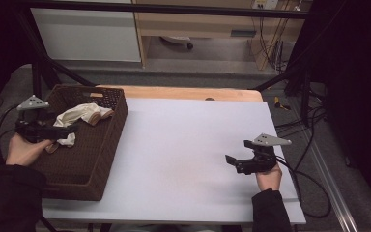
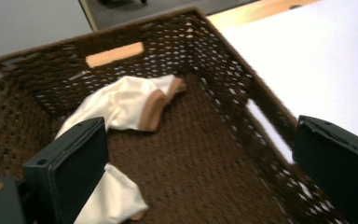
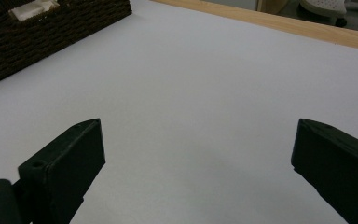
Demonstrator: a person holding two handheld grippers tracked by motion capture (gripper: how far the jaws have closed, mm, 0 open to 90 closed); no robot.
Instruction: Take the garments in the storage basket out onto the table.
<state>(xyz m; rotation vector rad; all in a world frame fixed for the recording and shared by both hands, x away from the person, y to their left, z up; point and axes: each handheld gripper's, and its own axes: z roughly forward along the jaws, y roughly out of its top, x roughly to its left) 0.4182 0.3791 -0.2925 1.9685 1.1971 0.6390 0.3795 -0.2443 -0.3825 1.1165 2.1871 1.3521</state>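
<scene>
A dark brown wicker basket [image 1: 107, 145] stands at the table's left end. Inside it lies a crumpled cream cloth with tan trim [image 1: 79, 115], seen closer in the left gripper view as the cloth [image 2: 121, 105] on the woven floor. My left gripper [image 1: 66, 131] hovers over the basket's left part, open, its jaws wide apart above the cloth with nothing between them [image 2: 196, 163]. My right gripper [image 1: 235, 157] stands open over the bare white table surface at the right, jaws wide [image 3: 198, 163], holding nothing.
The white table top [image 1: 183, 145] has a wooden strip [image 1: 188, 93] along its far edge. The basket's corner [image 3: 51, 32] shows at the upper left of the right gripper view. Cables [image 1: 309, 159] trail off the table's right side. A black frame surrounds the table.
</scene>
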